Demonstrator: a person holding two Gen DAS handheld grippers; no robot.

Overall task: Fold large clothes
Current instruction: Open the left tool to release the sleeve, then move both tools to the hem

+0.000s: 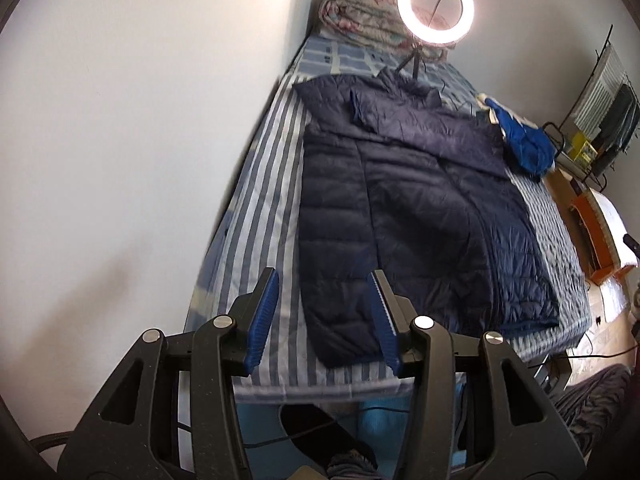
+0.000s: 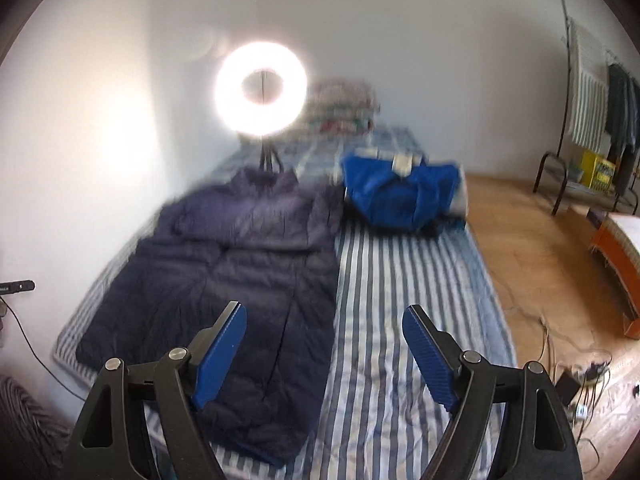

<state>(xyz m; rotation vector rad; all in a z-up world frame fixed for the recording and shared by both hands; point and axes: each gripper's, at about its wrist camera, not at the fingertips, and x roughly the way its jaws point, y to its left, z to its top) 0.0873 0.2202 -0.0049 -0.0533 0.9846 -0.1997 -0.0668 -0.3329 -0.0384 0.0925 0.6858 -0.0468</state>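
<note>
Here's the dark navy puffer jacket (image 1: 404, 200), spread flat and lengthwise on the striped bed (image 1: 260, 184), collar at the far end by the ring light (image 1: 435, 11), hem at the near edge. One sleeve lies folded across its chest. In the right wrist view the jacket (image 2: 224, 280) fills the left half of the bed, with bare stripes to its right. The left gripper (image 1: 324, 314) hovers above the near hem, blue pads (image 1: 262, 318) partly spread with nothing pinched between them. The right gripper (image 2: 324, 356) hangs over the near bed with its jaws wide, and they grip nothing either; its left pad sits over the jacket's edge in the picture, its right over bare sheet. Far right on the bed sits a bright blue garment (image 2: 394, 194), bunched up. A rolled floral quilt (image 1: 360, 14) rests at the far end.
</note>
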